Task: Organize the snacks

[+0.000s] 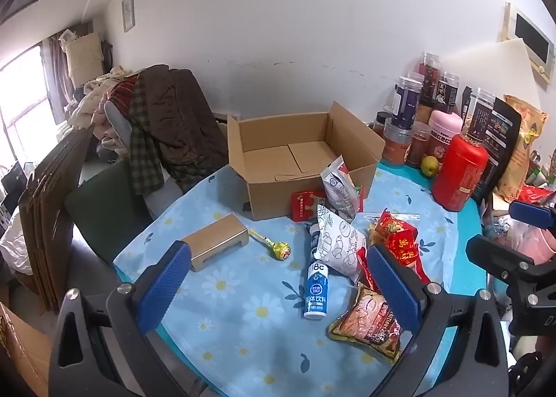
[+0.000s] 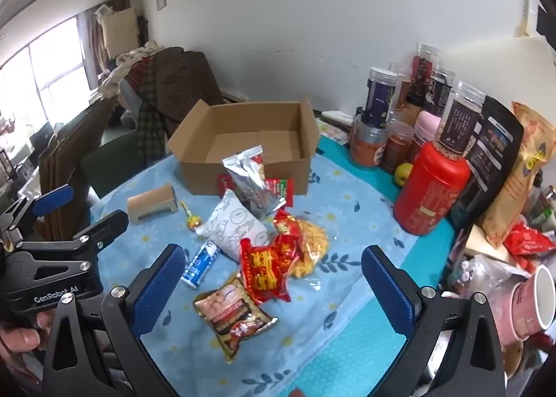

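An open, empty cardboard box point(image 1: 305, 150) point(image 2: 243, 143) stands at the back of the table. In front of it lie loose snacks: a silver packet point(image 1: 338, 188) point(image 2: 250, 181), a white patterned pouch point(image 1: 338, 244) point(image 2: 236, 226), a red packet point(image 1: 399, 240) point(image 2: 267, 268), a brown snack bag point(image 1: 368, 320) point(image 2: 232, 313), a blue-and-white bottle point(image 1: 317, 292) point(image 2: 201, 265) and a lollipop point(image 1: 278, 247) point(image 2: 193, 220). My left gripper point(image 1: 278, 279) hovers open above the bottle, holding nothing. My right gripper point(image 2: 274, 282) is open above the red packet and the brown bag, also holding nothing.
A tan rectangular box point(image 1: 215, 240) point(image 2: 153, 204) lies at the left. Jars, a red canister point(image 1: 458, 171) point(image 2: 431, 185), a green fruit point(image 2: 403, 173) and big bags crowd the right side. Pink cups point(image 2: 531, 303) stand at the near right. A chair piled with clothes point(image 1: 166, 119) is behind the table.
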A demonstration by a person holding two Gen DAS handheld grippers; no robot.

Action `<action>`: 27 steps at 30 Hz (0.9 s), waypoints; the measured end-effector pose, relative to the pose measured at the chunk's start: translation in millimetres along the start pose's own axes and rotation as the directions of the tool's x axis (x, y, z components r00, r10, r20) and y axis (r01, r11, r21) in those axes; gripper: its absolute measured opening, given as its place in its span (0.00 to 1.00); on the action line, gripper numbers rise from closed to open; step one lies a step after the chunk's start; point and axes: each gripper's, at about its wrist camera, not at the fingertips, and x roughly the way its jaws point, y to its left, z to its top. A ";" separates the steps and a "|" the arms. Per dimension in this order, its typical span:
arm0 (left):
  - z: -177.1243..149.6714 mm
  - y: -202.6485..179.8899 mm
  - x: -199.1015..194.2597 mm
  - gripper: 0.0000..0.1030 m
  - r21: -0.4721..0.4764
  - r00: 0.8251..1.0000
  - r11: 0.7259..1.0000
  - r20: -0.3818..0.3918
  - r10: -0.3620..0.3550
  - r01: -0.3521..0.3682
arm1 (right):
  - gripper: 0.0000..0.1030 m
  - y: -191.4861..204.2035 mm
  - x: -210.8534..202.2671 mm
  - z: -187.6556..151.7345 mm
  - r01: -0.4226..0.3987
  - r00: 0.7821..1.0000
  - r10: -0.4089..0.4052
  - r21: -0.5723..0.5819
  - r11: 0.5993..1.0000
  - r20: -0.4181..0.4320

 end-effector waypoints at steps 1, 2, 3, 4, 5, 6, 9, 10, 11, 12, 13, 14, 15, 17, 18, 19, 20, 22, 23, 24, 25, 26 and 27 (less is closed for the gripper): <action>0.0 0.1 -0.2 1.00 0.000 1.000 1.000 0.003 0.000 0.000 | 1.00 0.0 0.0 -0.4 -0.002 1.000 0.002 -0.001 1.000 -0.001; 0.2 0.1 -0.1 1.00 -0.002 1.000 1.000 0.005 0.001 -0.001 | 1.00 0.1 0.2 -0.7 0.003 1.000 -0.003 -0.003 1.000 -0.003; 0.7 0.1 0.0 1.00 -0.003 1.000 1.000 0.006 0.002 -0.002 | 1.00 -0.3 0.0 -1.1 0.003 1.000 -0.003 -0.002 1.000 -0.003; 1.4 0.0 0.2 1.00 -0.003 1.000 1.000 0.006 0.003 -0.003 | 1.00 -0.9 -0.5 -1.5 0.003 1.000 -0.003 0.000 1.000 -0.002; 2.1 -0.3 0.4 1.00 -0.003 1.000 1.000 0.008 0.003 -0.003 | 1.00 0.5 1.1 -1.4 0.010 1.000 -0.010 -0.010 1.000 -0.013; 2.8 -0.8 0.7 1.00 -0.002 1.000 1.000 0.009 0.002 -0.002 | 1.00 0.2 1.2 -1.6 0.008 1.000 -0.008 -0.008 1.000 -0.011; 5.2 -3.1 2.6 1.00 0.002 1.000 1.000 0.013 0.002 -0.002 | 1.00 -2.1 0.7 1.0 0.003 1.000 -0.003 -0.002 1.000 -0.006; 8.2 -10.1 -0.9 1.00 0.005 1.000 1.000 0.014 0.000 0.000 | 1.00 -1.3 0.1 0.8 0.005 1.000 -0.005 -0.003 1.000 -0.001; 4.4 -6.1 -6.9 1.00 0.004 1.000 1.000 0.020 -0.009 0.009 | 1.00 -1.5 -0.3 0.6 0.004 1.000 -0.004 -0.004 1.000 0.001; 2.0 -2.7 -7.0 1.00 0.005 0.999 1.000 0.028 -0.018 0.018 | 1.00 -1.7 -0.4 0.5 0.003 1.000 -0.003 -0.004 1.000 0.002; 2.3 -2.5 -6.7 1.00 0.004 0.999 1.000 0.027 -0.018 0.018 | 1.00 -1.7 -0.9 1.3 0.002 1.000 -0.002 -0.004 1.000 0.002; 2.7 -2.3 -6.4 1.00 0.003 0.999 1.000 0.026 -0.019 0.019 | 1.00 -0.8 -0.7 1.3 0.005 1.000 -0.005 -0.005 1.000 0.001; 3.0 -2.0 -6.3 1.00 0.002 0.999 1.000 0.026 -0.020 0.020 | 1.00 -1.5 -1.3 1.9 0.005 1.000 -0.005 -0.005 1.000 0.003; 3.8 -1.4 -6.0 1.00 0.002 0.999 1.000 0.027 -0.020 0.020 | 1.00 -1.7 -1.3 1.5 0.004 1.000 -0.004 -0.008 1.000 0.005; 4.3 -1.1 -5.8 1.00 0.003 0.999 1.000 0.027 -0.019 0.019 | 1.00 -1.7 -1.6 1.9 0.004 1.000 -0.004 -0.009 1.000 0.007; 0.9 -2.4 -8.7 1.00 0.007 0.999 1.000 0.034 -0.019 0.019 | 1.00 1.4 -3.7 2.3 0.008 1.000 -0.007 -0.014 1.000 0.009; 0.7 -2.1 -9.2 1.00 0.007 0.999 1.000 0.036 -0.019 0.018 | 1.00 1.5 -4.3 2.5 0.007 1.000 -0.007 -0.016 1.000 0.010; 1.0 -1.4 -9.6 1.00 0.004 0.999 1.000 0.037 -0.019 0.019 | 1.00 2.1 -4.7 3.0 0.006 1.000 -0.006 -0.018 1.000 0.011; 1.0 -1.9 -9.9 1.00 0.004 0.999 1.000 0.037 -0.019 0.019 | 1.00 2.3 -4.5 3.3 0.006 1.000 -0.006 -0.019 1.000 0.011; 1.1 -2.4 -10.0 1.00 0.004 0.999 1.000 0.037 -0.018 0.018 | 1.00 3.2 -4.5 2.2 0.006 1.000 -0.006 -0.020 1.000 0.012; 0.9 -2.0 -10.3 1.00 0.003 0.999 1.000 0.037 -0.019 0.019 | 1.00 3.8 -4.6 1.7 0.006 1.000 -0.006 -0.022 1.000 0.014; 0.8 -1.8 -10.5 1.00 0.002 0.999 1.000 0.037 -0.020 0.020 | 1.00 4.5 -5.1 1.6 0.006 1.000 -0.006 -0.023 1.000 0.015; 0.8 -1.8 -10.8 1.00 0.002 0.999 1.000 0.037 -0.020 0.020 | 1.00 4.7 -5.4 1.4 0.006 1.000 -0.006 -0.024 1.000 0.015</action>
